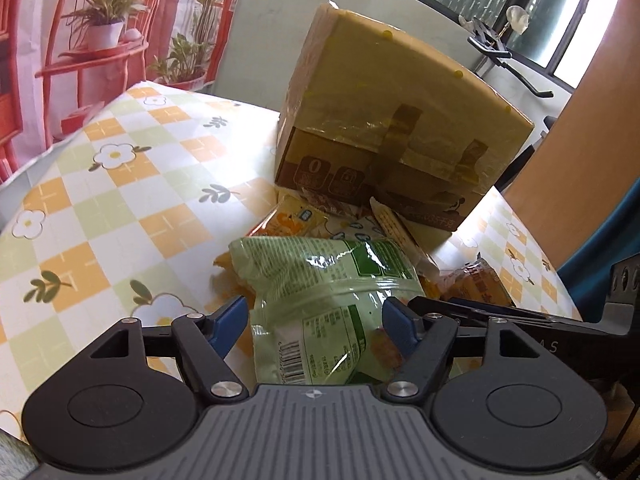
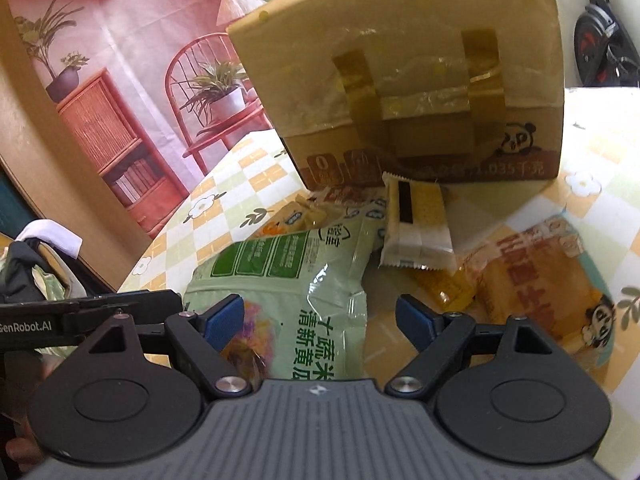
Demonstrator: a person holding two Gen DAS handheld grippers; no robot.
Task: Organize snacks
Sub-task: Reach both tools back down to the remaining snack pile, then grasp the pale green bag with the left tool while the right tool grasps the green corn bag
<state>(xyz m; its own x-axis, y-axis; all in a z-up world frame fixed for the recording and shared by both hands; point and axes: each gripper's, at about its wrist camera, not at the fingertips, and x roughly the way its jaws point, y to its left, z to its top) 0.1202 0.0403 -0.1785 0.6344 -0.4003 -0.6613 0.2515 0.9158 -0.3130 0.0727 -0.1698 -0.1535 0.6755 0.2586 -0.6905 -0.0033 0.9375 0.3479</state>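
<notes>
Snacks lie piled on the counter point(image 1: 120, 208) before a taped cardboard box point(image 1: 400, 120); in the left wrist view the left gripper point(image 1: 316, 316) straddles the green packet point(image 1: 320, 280), fingers released, pads not visibly pressing, so closing appears next. In the right wrist view the right gripper point(image 2: 320, 320) hovers released over the packet's edge point(image 2: 288, 280) beside an orange pack point(image 2: 540, 280); items beneath are partly hidden.

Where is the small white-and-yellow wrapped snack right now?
The small white-and-yellow snack leans against the cardboard box, between the green bag and the orange pack.
</notes>
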